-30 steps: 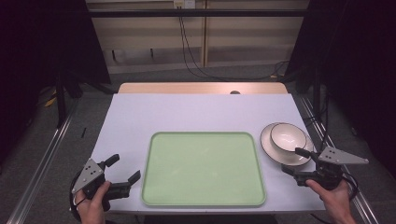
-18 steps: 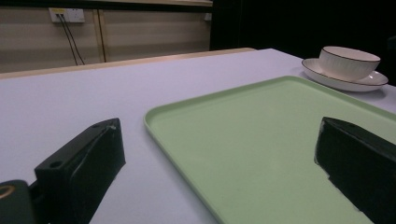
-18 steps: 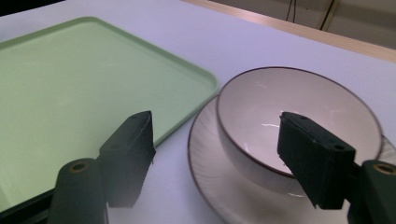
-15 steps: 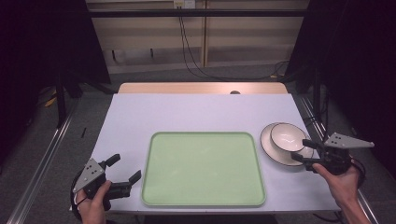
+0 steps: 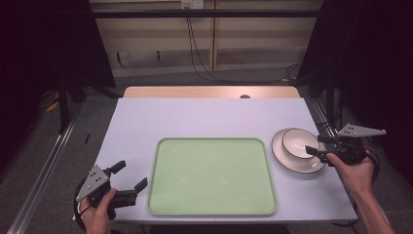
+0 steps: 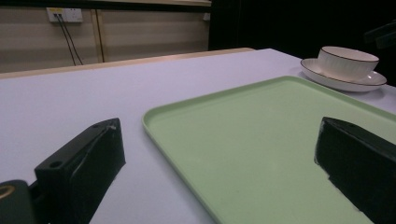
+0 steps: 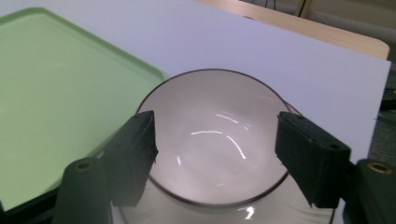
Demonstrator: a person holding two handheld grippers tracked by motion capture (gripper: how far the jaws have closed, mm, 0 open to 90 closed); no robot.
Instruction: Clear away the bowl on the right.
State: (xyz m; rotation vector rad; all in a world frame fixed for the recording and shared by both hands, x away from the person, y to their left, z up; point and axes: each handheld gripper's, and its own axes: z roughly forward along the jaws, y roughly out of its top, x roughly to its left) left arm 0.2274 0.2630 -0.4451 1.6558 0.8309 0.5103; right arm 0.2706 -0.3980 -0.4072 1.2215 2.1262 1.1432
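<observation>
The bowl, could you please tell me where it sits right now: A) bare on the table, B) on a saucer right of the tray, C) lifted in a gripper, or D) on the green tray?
B: the bowl rests on a saucer, right of the green tray.

Place: a lab set up for recording, not a home.
Table (image 5: 209, 117): covered in plain white, wooden edge bare at 12 o'clock, standing alone on a grey floor (image 5: 44, 161).
Surround: black curtains (image 5: 44, 44) at 9 and 3 o'clock, darkness beyond.
Rails (image 5: 46, 165): metal rails run along the floor at 8 and 4 o'clock.
Wall: beige panels at 12 o'clock, a socket (image 5: 191, 4) with black cables (image 5: 195, 53) hanging down.
Props: one green tray (image 5: 212, 175), one bowl (image 5: 298, 141) on a saucer (image 5: 292, 163).
</observation>
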